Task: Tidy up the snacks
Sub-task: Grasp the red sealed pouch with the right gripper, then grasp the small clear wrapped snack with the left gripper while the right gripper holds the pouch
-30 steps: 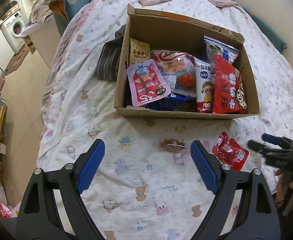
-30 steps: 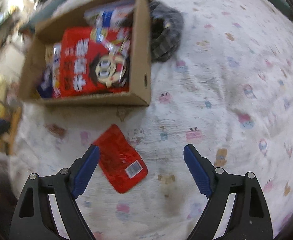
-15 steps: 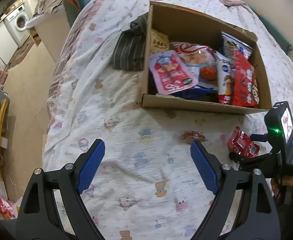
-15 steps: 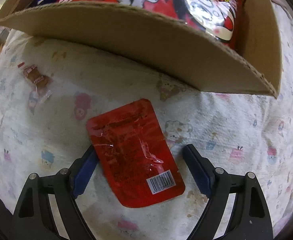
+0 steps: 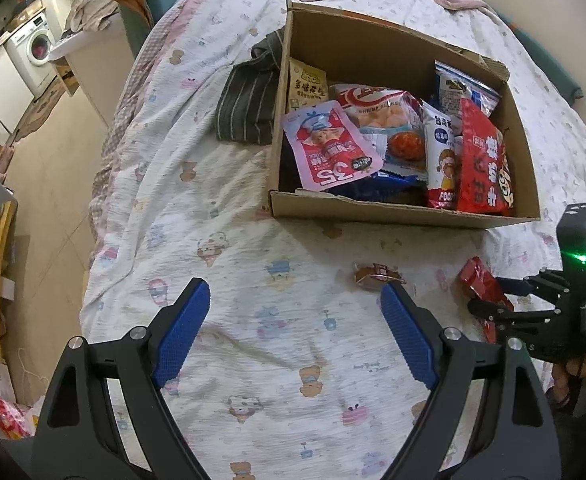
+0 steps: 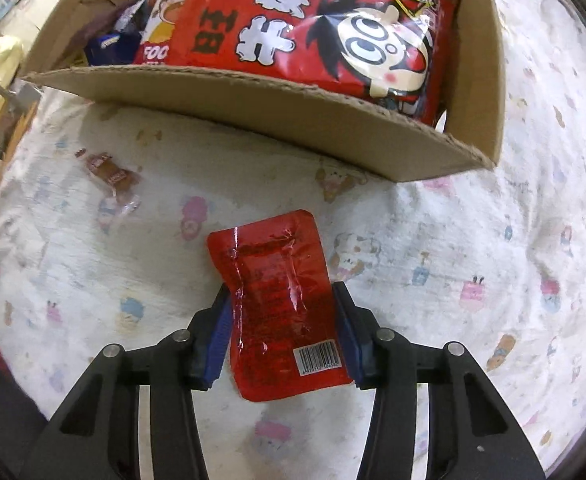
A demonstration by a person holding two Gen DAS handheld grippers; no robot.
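L tool (image 5: 293, 336) wide open, empty, over the cartoon-print bedsheet (image 5: 253, 280). Small brown wrapped candy (image 5: 377, 274) lies near its R finger. Open cardboard box (image 5: 393, 212) holds snack bags. R tool (image 6: 283, 330) closing on flat red foil pouch (image 6: 277, 300), pads touching its sides, on bed just before box.

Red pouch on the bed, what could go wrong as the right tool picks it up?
The right tool is closing across the red pouch, which already buckles between the pads, so the glossy film may slip out. The cardboard box looks crowded, so it could slide off the big red bag.
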